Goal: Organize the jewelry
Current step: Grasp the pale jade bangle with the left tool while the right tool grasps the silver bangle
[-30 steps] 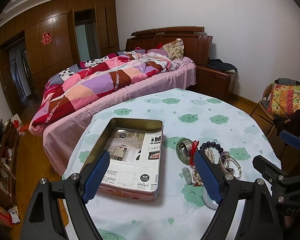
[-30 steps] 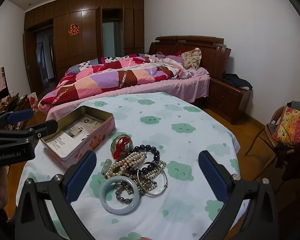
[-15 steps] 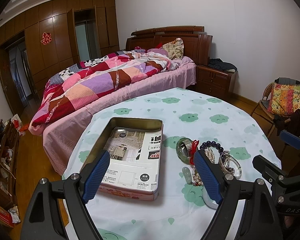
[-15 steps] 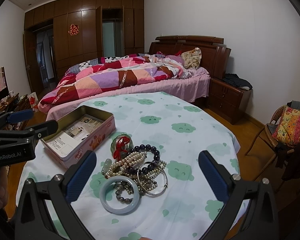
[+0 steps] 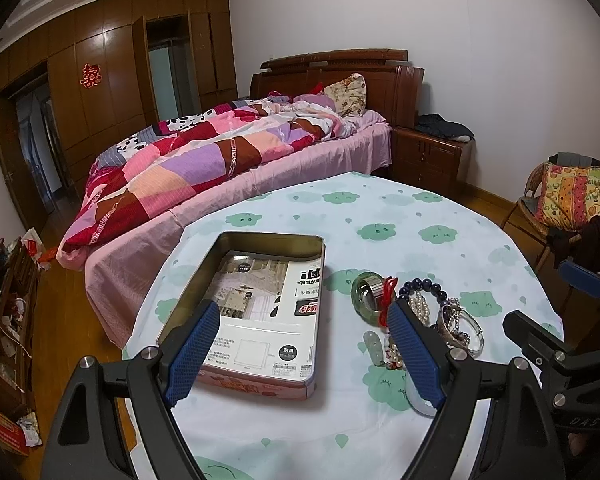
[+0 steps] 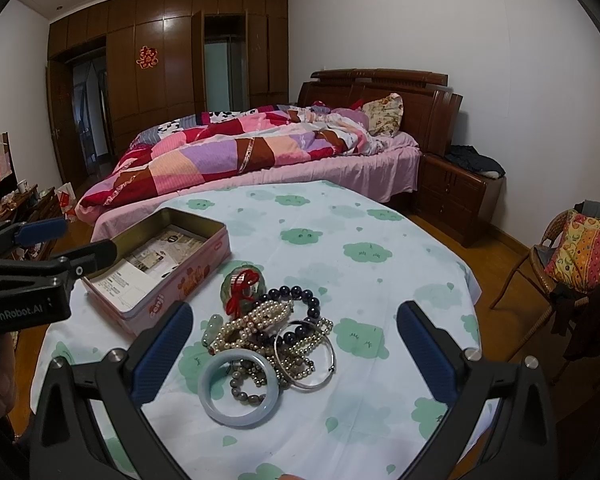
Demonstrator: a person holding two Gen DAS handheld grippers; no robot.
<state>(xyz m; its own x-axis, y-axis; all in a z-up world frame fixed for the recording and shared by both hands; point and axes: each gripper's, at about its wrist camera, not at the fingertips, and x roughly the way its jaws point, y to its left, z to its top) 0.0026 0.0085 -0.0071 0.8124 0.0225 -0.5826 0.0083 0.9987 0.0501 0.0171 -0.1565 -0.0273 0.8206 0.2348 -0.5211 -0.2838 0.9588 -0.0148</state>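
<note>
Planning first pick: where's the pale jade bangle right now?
In the right wrist view the pale jade bangle lies flat on the tablecloth at the near edge of the jewelry pile, right of the pink tin.

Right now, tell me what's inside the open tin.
The tin holds only a printed paper sheet lying flat on its bottom; no jewelry is inside. Whatever lies beneath the sheet is covered.

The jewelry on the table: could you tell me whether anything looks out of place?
Yes: the bracelets lie tangled in one heap on the tablecloth beside the open tin, none inside it. The pale bangle overlaps beaded strands.
</note>
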